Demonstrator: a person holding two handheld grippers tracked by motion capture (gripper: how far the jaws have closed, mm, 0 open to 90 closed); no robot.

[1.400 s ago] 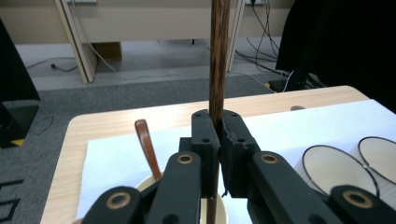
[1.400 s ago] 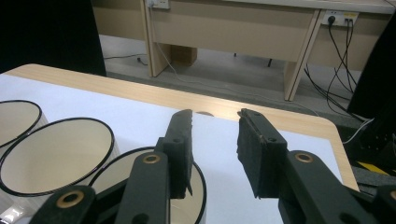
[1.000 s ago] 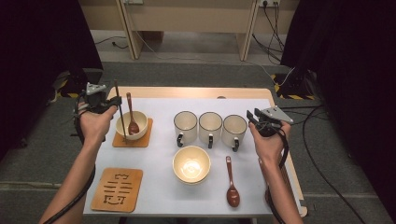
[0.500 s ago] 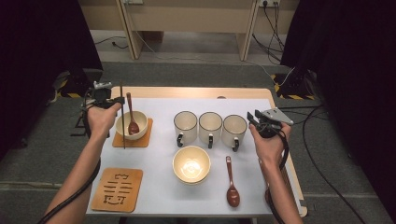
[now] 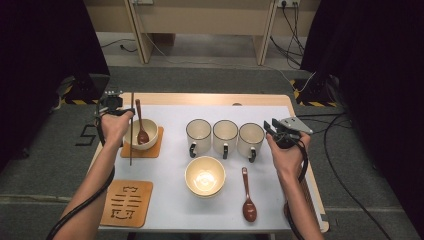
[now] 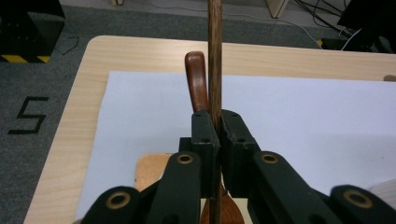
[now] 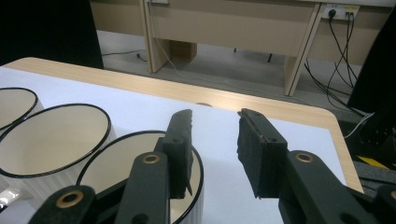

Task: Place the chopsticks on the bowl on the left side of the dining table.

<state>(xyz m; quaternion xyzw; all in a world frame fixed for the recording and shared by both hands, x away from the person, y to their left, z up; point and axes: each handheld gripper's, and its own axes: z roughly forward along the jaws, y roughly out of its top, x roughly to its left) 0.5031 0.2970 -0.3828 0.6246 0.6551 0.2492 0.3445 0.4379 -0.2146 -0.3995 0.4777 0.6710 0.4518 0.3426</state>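
My left gripper (image 5: 128, 113) (image 6: 219, 125) is shut on a dark wooden chopstick (image 5: 131, 135) (image 6: 215, 56). The chopstick runs along the left rim of a cream bowl (image 5: 150, 134) that rests on an orange coaster (image 5: 155, 150). A brown spoon (image 5: 141, 127) (image 6: 197, 84) lies in that bowl. At the table's right side my right gripper (image 5: 269, 126) (image 7: 215, 140) stands open with nothing between its jaws. It hangs just right of the rightmost of three white mugs (image 5: 250, 137) (image 7: 126, 172).
A second cream bowl (image 5: 205, 176) sits mid-table, with another brown spoon (image 5: 248, 196) to its right. A patterned orange coaster (image 5: 127, 202) lies at the front left. Two more mugs (image 5: 199, 134) (image 5: 225, 136) stand in the row. A white sheet (image 5: 170, 180) covers the table.
My left hand has shifted slightly right toward the bowl and lower, carrying the chopstick, which now stands straighter. The right hand has stayed still.
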